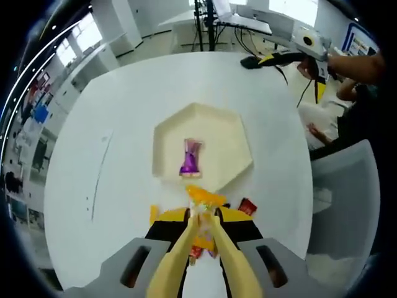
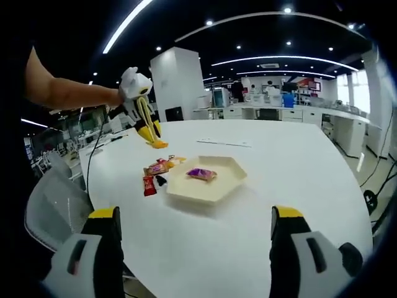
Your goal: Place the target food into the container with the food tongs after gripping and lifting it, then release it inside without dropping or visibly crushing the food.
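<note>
Left tongs [image 1: 203, 225] pinch an orange snack packet [image 1: 205, 200], lifted above the bench [image 1: 124, 124], just short of the hexagonal tray [image 1: 167, 133] ahead holding a purple candy [image 1: 190, 158]. Transport step; next: carry over tray, lower, release. Right tongs [image 2: 195, 248] wide, empty.

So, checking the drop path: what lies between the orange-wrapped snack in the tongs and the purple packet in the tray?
Only the cream hexagonal tray's near rim and bare tray floor, in the left gripper view.
</note>
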`<state>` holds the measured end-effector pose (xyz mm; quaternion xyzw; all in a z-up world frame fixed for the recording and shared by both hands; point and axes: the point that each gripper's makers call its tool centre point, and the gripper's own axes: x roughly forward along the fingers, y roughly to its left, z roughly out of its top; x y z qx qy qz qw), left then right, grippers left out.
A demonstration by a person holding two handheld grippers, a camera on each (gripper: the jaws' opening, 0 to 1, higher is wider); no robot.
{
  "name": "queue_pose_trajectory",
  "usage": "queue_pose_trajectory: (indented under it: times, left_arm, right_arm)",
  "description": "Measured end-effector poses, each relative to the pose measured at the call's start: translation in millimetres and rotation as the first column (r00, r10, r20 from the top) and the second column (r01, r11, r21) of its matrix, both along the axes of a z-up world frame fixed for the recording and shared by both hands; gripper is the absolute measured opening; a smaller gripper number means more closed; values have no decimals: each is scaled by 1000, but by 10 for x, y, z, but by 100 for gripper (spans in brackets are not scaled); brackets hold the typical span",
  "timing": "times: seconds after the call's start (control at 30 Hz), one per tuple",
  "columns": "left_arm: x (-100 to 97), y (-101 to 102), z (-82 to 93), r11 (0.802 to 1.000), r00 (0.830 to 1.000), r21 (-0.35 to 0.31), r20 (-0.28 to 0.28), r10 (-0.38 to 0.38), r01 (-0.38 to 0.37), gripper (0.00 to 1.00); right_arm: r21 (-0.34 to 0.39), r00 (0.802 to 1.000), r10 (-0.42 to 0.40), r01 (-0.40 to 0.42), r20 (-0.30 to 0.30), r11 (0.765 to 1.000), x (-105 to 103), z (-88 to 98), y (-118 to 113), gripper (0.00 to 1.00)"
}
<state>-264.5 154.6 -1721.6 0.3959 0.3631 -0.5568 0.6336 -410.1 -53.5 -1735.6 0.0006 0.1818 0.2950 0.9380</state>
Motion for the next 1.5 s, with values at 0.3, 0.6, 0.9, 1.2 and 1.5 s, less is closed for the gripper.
queue_pose_trajectory:
  times: [0.3, 0.6, 0.9, 1.2, 1.5]
  left_arm:
    - [5, -301, -69, 1000, 1000, -4, -11, -11, 11, 13]
    - [-37, -734, -132, 999, 999, -2, -5, -49, 49, 13]
    - [-29, -962, -185, 998, 998, -5, 1, -64, 64, 13]
    - [11, -1149, -123, 992, 996, -93, 39, -82, 86, 20]
    - [34, -1114, -79, 988, 999, -148, 29, -45, 48, 23]
  right_arm:
    - [9, 1000, -15, 15, 10, 1000, -2, 14, -36, 99]
    - [16, 999, -32, 31, 8, 999, -20, -4, -90, 99]
    - [17, 999, -50, 50, 3, 999, -84, -18, -159, 99]
    - [16, 998, -57, 57, 2, 998, -80, -10, -180, 99]
    - [12, 999, -50, 50, 0, 999, -53, -10, -153, 99]
